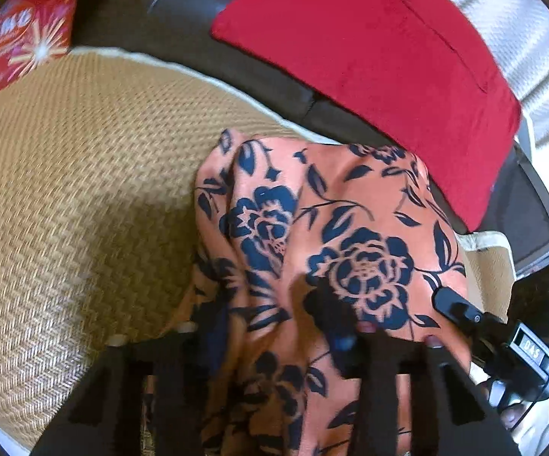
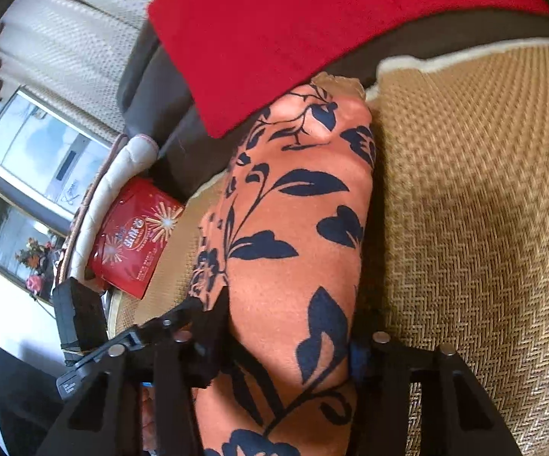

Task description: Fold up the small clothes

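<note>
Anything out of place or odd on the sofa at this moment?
Nothing is damaged or spilled. The orange floral garment is bunched in a rumpled heap on the woven mat, its far end reaching the red cushion. A red packet lies off the mat's corner.

1. My left claw (image 1: 270, 326) is smeared by blur; I can't tell its grip on the cloth (image 1: 335, 228).
2. The cloth covers the mat (image 2: 483, 190) beneath and runs off at six o'clock.
3. The cushion (image 2: 293, 30) is cut off at twelve o'clock.

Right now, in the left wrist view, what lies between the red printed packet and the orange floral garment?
Only bare woven straw mat: nothing rests on it between the red packet and the floral garment.
</note>
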Demonstrator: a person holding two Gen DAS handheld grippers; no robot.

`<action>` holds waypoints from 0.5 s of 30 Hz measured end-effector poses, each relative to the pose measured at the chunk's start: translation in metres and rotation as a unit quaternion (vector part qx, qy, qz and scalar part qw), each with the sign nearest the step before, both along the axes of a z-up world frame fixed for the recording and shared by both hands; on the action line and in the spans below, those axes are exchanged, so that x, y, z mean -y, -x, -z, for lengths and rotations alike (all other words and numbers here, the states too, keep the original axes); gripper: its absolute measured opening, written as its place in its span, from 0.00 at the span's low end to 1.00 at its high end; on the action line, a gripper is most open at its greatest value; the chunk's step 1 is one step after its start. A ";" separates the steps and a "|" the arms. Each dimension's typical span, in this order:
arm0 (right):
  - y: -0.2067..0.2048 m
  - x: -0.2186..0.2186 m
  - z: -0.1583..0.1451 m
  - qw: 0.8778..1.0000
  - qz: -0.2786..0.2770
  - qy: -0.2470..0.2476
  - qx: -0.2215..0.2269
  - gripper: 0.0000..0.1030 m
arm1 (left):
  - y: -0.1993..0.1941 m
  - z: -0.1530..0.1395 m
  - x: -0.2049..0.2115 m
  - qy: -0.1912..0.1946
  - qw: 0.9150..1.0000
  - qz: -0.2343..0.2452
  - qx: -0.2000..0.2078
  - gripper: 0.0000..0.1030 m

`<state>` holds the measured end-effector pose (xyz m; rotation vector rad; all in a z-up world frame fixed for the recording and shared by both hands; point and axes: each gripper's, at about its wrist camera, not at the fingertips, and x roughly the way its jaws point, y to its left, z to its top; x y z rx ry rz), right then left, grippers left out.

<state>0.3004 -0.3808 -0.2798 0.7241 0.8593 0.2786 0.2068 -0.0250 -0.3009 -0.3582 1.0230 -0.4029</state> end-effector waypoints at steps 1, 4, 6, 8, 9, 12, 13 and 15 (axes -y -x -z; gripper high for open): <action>0.002 0.001 -0.003 1.000 0.000 -0.001 0.006 0.47 | -0.001 -0.003 0.004 0.004 1.000 0.005 0.007 0.25; 0.016 0.006 -0.019 0.999 0.007 0.013 0.043 0.46 | 0.004 -0.013 0.024 0.010 0.999 0.031 0.036 0.24; 0.027 0.016 -0.026 0.998 0.016 0.012 0.055 0.45 | 0.008 -0.019 0.043 0.015 0.997 0.053 0.048 0.24; 0.043 0.033 -0.031 0.997 0.035 0.009 0.062 0.45 | 0.013 -0.022 0.063 0.025 0.995 0.077 0.052 0.24; 0.051 0.042 -0.032 0.997 0.043 0.008 0.060 0.45 | 0.017 -0.023 0.077 0.027 0.994 0.092 0.054 0.24; 0.073 0.075 -0.025 0.997 0.065 -0.002 0.041 0.45 | 0.028 -0.026 0.114 -0.005 0.990 0.125 0.072 0.24; 0.077 0.084 -0.020 0.997 0.072 -0.001 0.028 0.47 | 0.032 -0.025 0.130 -0.041 0.988 0.128 0.080 0.31; 0.082 0.096 -0.012 0.995 0.093 0.040 -0.012 0.55 | 0.031 -0.022 0.144 -0.075 0.986 0.126 0.082 0.43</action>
